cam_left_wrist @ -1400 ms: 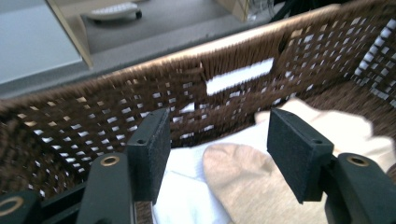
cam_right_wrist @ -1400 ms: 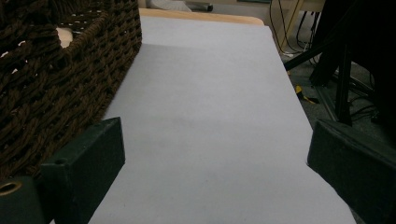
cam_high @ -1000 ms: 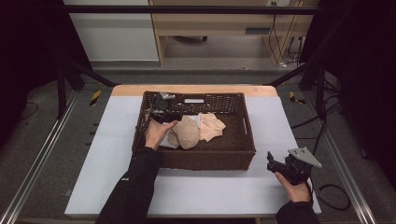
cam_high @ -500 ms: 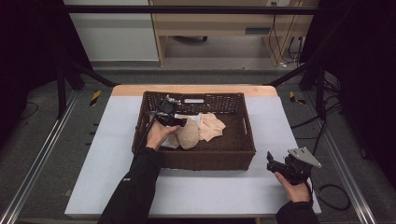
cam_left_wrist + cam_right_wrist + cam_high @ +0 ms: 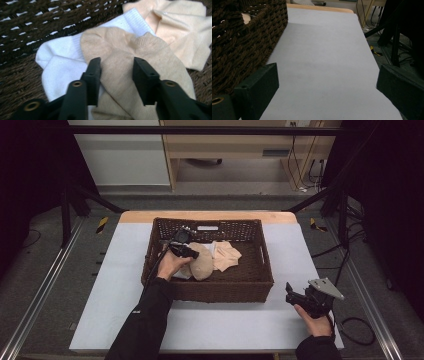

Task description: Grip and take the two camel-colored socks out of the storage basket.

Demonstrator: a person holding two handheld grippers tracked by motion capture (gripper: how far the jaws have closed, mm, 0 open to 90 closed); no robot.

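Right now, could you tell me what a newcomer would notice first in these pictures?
The dark wicker basket in the middle of the pale table, with light socks piled inside. The left gripper reaches into it, its jaws just closing around the tan sock that lies over a white sock. The right gripper rests open near the table's right front corner.

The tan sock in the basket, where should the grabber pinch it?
Probably from above, at the raised middle of the tan sock. It lies flat over the white sock, so only a pinched-up fold gives a hold. The left gripper has its jaws, which have just been closing, either side of that fold, inside the basket.
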